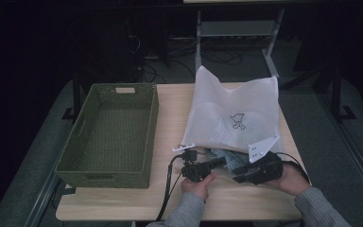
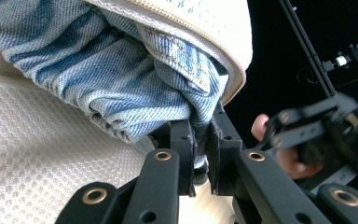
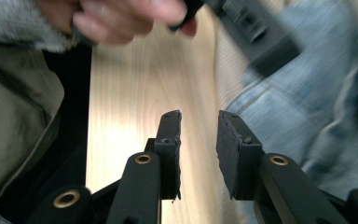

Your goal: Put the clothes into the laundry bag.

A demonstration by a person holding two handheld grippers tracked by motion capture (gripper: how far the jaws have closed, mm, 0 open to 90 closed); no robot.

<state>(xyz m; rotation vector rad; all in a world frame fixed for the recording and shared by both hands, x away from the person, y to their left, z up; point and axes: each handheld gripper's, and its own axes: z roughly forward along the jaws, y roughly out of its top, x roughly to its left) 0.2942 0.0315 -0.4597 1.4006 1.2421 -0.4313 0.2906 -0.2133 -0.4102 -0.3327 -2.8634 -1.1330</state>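
Two grippers, one job: my left gripper [image 2: 200, 154] has its jaws clamped on the jeans [image 2: 121, 79] poking from the mesh bag [image 1: 236, 113] on the desk [image 1: 170, 113], pinning them (likely for pulling), while my right gripper [image 3: 198, 154] hovers, jaws parted and empty.

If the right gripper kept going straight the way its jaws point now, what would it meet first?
Probably the other hand holding the left gripper; the right gripper has open jaws over bare wooden table, blue denim garment beside. Depth unclear.
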